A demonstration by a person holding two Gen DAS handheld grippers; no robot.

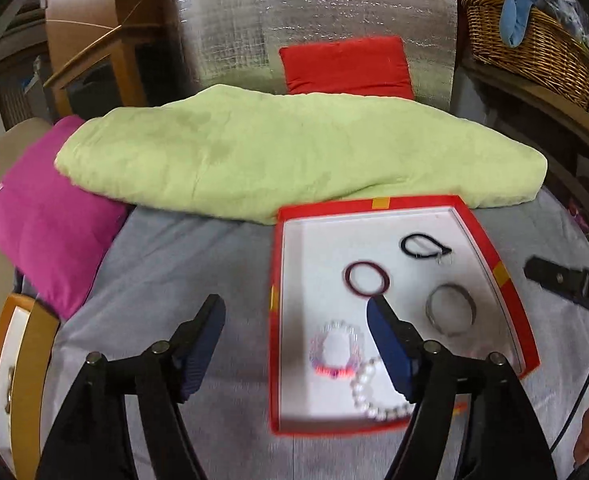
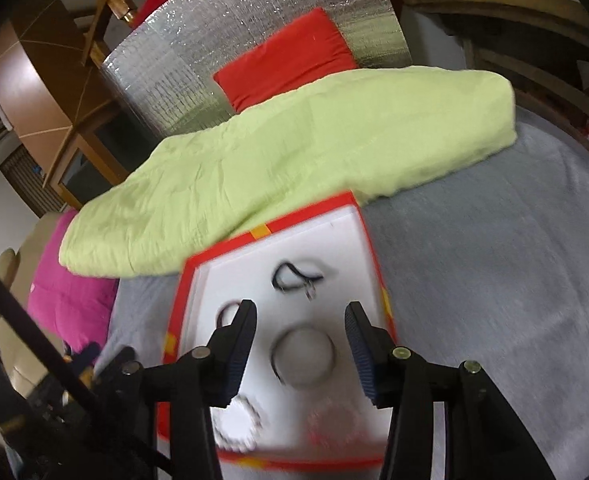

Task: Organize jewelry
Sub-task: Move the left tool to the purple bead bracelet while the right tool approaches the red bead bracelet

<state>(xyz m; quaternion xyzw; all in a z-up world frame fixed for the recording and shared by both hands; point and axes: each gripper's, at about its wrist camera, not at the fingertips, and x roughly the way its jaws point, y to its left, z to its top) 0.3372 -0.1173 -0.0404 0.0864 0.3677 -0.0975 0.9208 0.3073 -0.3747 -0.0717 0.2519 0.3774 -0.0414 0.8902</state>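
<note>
A red box point(image 1: 494, 248) with a white inside lies on the grey bedcover. In it are a black cord bracelet point(image 1: 424, 247), a dark red bangle point(image 1: 366, 278), a silver bangle point(image 1: 450, 309), a pink bead bracelet point(image 1: 337, 350) and a white pearl bracelet point(image 1: 374, 394). My left gripper point(image 1: 296, 312) is open and empty above the box's left edge. My right gripper point(image 2: 300, 316) is open and empty over the box point(image 2: 368, 240), above the silver bangle point(image 2: 304, 356). The black cord bracelet point(image 2: 294, 276) lies beyond it. The right gripper's finger shows in the left view point(image 1: 566, 284).
A folded light green blanket point(image 1: 294, 152) lies just behind the box. A pink cushion point(image 1: 50, 216) is at the left, a red cushion point(image 1: 346, 66) at the back against silver foil. A wicker basket point(image 1: 530, 44) stands on a shelf at the right.
</note>
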